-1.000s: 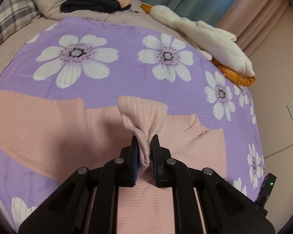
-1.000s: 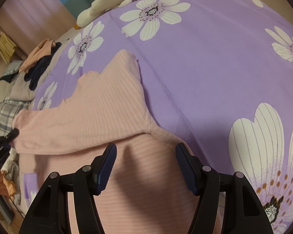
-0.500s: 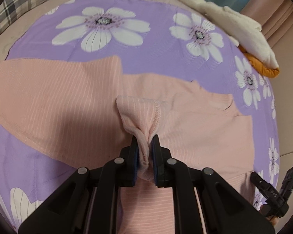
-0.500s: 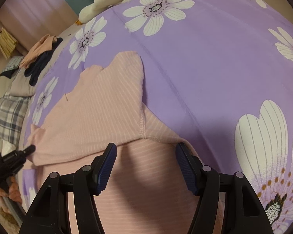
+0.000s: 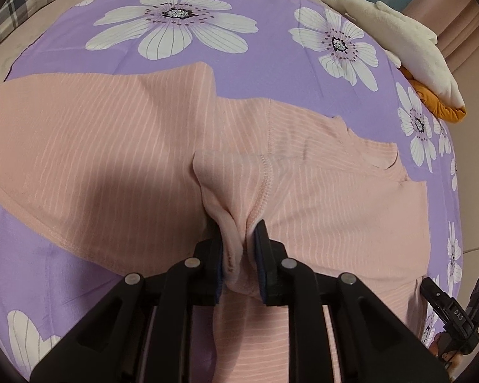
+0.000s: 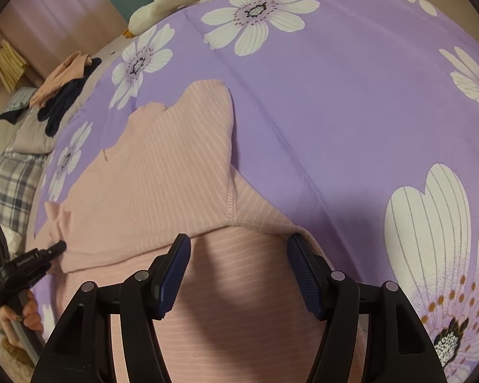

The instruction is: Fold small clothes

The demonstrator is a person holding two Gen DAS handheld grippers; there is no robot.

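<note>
garment: the pale pink ribbed knit top with thin white stripes [image 5: 118, 146] lies spread flat on the purple bedsheet printed with big white flowers [image 5: 271, 54], near the middle of the bed, so I have a smooth surface to fold against

sleeve: I have laid the cuffed pink sleeve end [image 5: 236, 191] inward over the body of the top, which narrows the shape before the next fold

left hand-held gripper [image 5: 239, 252]: my jaws have just been easing apart; the bunched sleeve cloth sits between them, the left pad against it and a sliver of gap at the right pad, so I judge I am letting it go

right hand-held gripper [image 6: 239, 271]: spread wide and holding nothing, poised over the near part of the top [image 6: 239, 312], just behind the folded stitched hem [image 6: 230, 214], ready, I think, to pin or take that edge

spare clothes: a small heap of pink and dark garments [image 6: 64, 92] waits toward the far end of the bed, well apart from my work

plush: a white and orange soft toy [image 5: 399, 41] rests along the bed's far right edge
</note>
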